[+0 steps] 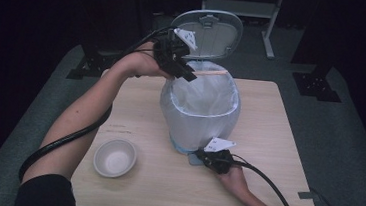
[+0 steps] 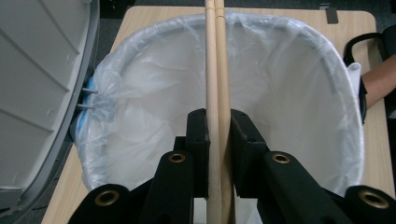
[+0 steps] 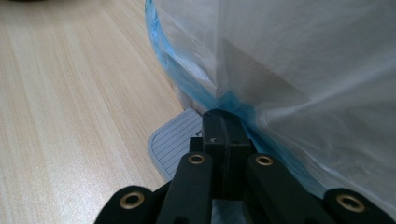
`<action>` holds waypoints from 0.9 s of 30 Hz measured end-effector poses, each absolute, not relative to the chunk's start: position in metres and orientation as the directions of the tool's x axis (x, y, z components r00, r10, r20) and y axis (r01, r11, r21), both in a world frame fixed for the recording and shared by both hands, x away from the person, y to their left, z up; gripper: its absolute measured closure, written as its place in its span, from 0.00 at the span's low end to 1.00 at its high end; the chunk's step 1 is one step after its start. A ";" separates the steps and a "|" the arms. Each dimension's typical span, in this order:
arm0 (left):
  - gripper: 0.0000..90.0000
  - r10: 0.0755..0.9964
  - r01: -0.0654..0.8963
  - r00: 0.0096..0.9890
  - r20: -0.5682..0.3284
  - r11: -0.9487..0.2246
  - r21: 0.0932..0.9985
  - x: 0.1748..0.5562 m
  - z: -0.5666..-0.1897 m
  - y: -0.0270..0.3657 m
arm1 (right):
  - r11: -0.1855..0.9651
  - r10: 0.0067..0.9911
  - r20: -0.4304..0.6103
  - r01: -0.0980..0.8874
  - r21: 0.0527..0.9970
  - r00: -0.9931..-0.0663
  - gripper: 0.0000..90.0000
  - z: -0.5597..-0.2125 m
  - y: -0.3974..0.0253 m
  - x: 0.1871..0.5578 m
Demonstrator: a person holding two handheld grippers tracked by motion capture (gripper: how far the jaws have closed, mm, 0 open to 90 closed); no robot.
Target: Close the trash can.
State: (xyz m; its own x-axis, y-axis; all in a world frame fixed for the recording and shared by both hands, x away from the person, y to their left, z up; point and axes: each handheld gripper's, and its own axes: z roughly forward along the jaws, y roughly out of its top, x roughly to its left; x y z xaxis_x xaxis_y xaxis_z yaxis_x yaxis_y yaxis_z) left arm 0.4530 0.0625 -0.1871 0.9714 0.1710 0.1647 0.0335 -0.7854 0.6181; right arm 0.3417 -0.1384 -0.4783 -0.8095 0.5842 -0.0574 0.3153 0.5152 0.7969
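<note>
A pedal bin [image 1: 199, 109] lined with a white plastic bag [image 2: 299, 93] stands mid-table, its grey lid [image 1: 208, 32] raised. My left gripper [image 1: 186, 75] hovers at the bin's far-left rim, shut on a pair of wooden chopsticks [image 1: 208, 72]. In the left gripper view the chopsticks [image 2: 217, 70] run straight out between the jaws of the left gripper [image 2: 217, 116], over the open bag. My right gripper [image 1: 201, 157] is low at the bin's near side. Its jaws are shut together with nothing between them, the right gripper's tips [image 3: 225, 116] resting on the grey ribbed pedal [image 3: 173, 140].
An empty white bowl [image 1: 115, 158] sits at the front left of the wooden table [image 1: 278, 141]. The bag hangs over the bin's blue wall [image 3: 187, 79]. The raised lid [image 2: 37, 93] stands close to the left gripper. Dark floor and stand legs surround the table.
</note>
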 end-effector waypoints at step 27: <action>0.74 0.178 0.061 0.976 0.127 -0.780 0.623 0.453 -0.191 0.044 | 0.518 0.581 -0.062 0.310 0.797 -0.812 1.00 -0.478 -0.139 0.342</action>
